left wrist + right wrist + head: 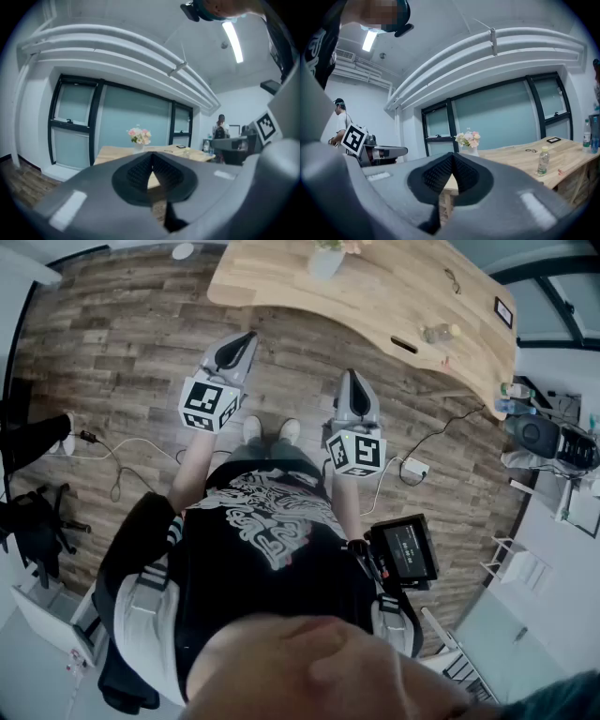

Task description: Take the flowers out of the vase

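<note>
Facing the desk (375, 306), both pairs of fingers clenched.
My left gripper (246, 337) has its fingers pressed together on nothing. Ahead, well apart from me, the flowers (139, 136) stand in the white vase (138, 147) on the wooden desk. My right gripper (351, 377) is likewise clenched and empty, held beside the left.

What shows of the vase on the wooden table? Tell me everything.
The vase is small and white; it is too far off to tell its material. It stands upright on the light wooden table, nearer its rounded end, and holds a bunch of pink and cream flowers. Nothing but the table and the flowers touches it.
</note>
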The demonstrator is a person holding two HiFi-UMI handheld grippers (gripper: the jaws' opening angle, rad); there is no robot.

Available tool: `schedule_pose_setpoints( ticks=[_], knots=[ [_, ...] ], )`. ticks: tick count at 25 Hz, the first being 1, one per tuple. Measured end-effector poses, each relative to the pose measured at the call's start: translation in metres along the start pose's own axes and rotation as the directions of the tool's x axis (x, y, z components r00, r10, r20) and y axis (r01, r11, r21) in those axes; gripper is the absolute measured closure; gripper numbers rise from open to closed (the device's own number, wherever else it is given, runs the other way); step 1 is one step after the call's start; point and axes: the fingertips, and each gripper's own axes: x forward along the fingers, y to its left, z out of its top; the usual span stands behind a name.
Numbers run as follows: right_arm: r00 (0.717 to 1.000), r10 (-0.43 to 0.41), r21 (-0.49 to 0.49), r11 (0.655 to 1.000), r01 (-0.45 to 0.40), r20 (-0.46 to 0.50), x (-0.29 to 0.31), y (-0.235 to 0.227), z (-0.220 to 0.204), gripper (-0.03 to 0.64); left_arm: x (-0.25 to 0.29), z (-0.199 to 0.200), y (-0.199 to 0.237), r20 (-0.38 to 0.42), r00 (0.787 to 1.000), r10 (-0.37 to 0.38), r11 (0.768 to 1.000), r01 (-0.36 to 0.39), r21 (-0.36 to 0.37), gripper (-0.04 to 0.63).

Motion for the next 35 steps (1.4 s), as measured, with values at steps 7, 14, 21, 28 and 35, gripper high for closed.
schedule_pose_setpoints(
  ticks=[7,14,21,28,35],
  knots=[
    [1.000,0.016,-0.026,1.000,-0.016,-0.002,-0.024,0.015,-0.001,0.620,-0.031,0.008,-0.010,-0.012,1.000,0.008,0.994,-0.009,-0.107,0.606],
    [1.000,0.022,-0.075,0.997,-0.024,-0.016,-0.045,0.005,0.002,0.620,-0.033,0.012,-0.038,0.000,1.000,0.025,0.998,-0.025,-0.059,0.606],
    [1.000,0.000,-0.045,0.999,0.001,0.002,-0.059,-0.028,0.006,0.618,-0.023,0.027,-0.074,0.010,1.000,0.026,0.999,-0.026,0.031,0.606],
    [0.997,0.071,-0.064,0.995,-0.072,-0.017,-0.062,-0.034,0.004,0.618,-0.014,0.028,-0.083,0.049,0.996,0.069,0.996,-0.071,0.057,0.606],
    [0.994,0.096,-0.078,0.992,-0.099,-0.046,-0.043,-0.058,0.002,0.618,0.021,0.029,-0.081,0.042,0.995,0.086,0.994,-0.089,0.061,0.606]
  ],
)
